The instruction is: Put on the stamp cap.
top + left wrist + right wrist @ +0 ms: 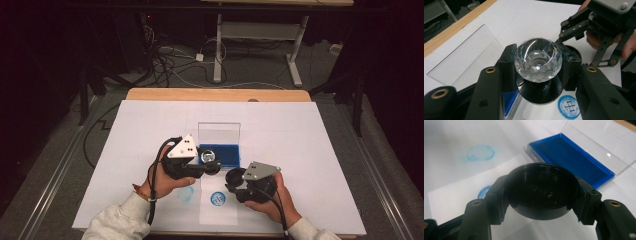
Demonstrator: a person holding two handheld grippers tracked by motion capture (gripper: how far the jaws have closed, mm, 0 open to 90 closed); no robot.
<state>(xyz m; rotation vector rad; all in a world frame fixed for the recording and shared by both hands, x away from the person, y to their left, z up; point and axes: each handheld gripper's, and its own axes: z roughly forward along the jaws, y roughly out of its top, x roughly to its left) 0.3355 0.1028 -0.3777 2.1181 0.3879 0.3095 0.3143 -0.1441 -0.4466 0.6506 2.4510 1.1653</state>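
The left gripper [537,67] has its two jaws clamped on the clear faceted knob [538,60] of a stamp, one jaw on each side of it. The knob faces up toward the gripper's camera, and the stamp's black flared base [539,91] widens away below it, so its long axis runs from the knob down toward the table. It hangs above the white paper sheet [544,112], near a round blue stamped mark [569,106]. In the high view the stamp [209,159] sits just at the front edge of the blue ink pad [222,154], with the left hand [172,182] wrapped around the gripper behind it. The right gripper [541,192] has its jaws closed on a black round cap [541,191], squeezing it at opposite sides of the rim; the hollow side opens up toward that gripper's camera. In the left gripper view the cap [574,51] is close beside the stamp. Past the cap lies the ink pad [571,157] with its clear lid [599,135] standing open behind it, and a faint blue ring smudge [480,152] marks the white table cover [310,135].
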